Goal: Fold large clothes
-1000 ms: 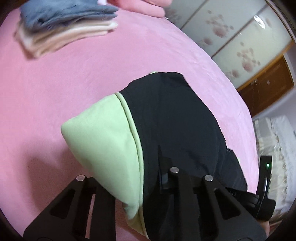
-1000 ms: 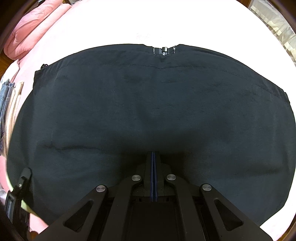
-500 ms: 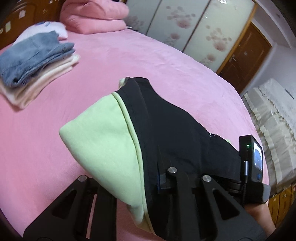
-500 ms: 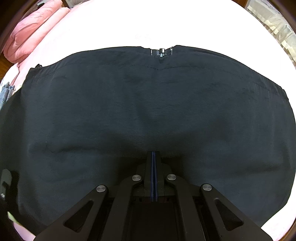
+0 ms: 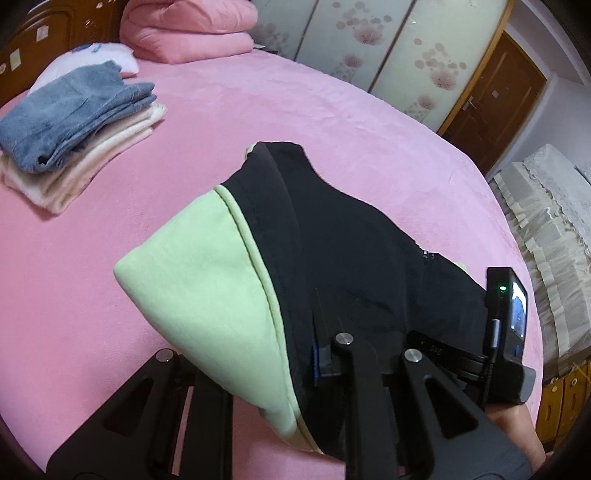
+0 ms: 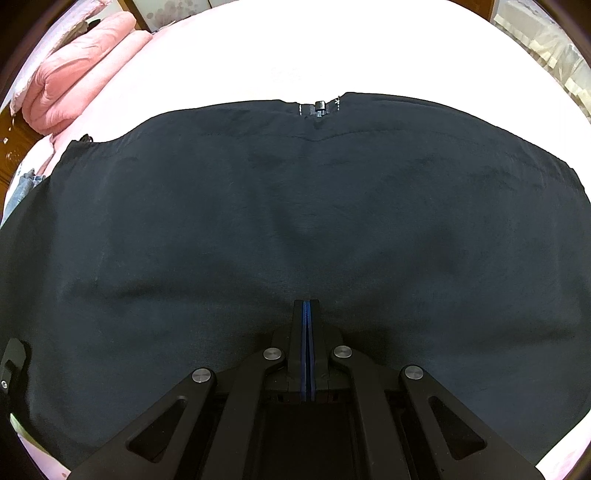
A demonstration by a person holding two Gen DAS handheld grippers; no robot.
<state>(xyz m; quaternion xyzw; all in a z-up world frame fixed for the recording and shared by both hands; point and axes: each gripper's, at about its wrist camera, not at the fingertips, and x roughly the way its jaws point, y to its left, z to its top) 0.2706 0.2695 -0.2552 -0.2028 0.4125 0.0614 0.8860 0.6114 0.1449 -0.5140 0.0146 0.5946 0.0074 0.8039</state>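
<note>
**Both grippers hold the jacket's near edge, ready for a fold**

Nearest the right wrist camera, the right gripper (image 6: 306, 314) has its fingers pressed together at the near edge of the black jacket (image 6: 295, 221). No gap shows between them, and the cloth puckers toward the tips, so they look pinched on that edge. Beyond them the jacket lies spread flat on the bed, its zip pull (image 6: 320, 108) at the far hem.

In the left view, the left gripper (image 5: 314, 354) has cloth draped over and between its fingers: a corner is lifted and turned, showing the green lining (image 5: 207, 280). One finger is hidden under the cloth; by my reading the gripper is clamped on the jacket. The right-hand device (image 5: 509, 325) sits just beside it, at the same edge. Holding the edge at two points probably keeps it straight as it is carried over the body.

Farther off, on the pink bed (image 5: 258, 110), a folded stack (image 5: 74, 140) lies well apart from the jacket. Beyond that is a pink quilt (image 5: 192, 29).
</note>
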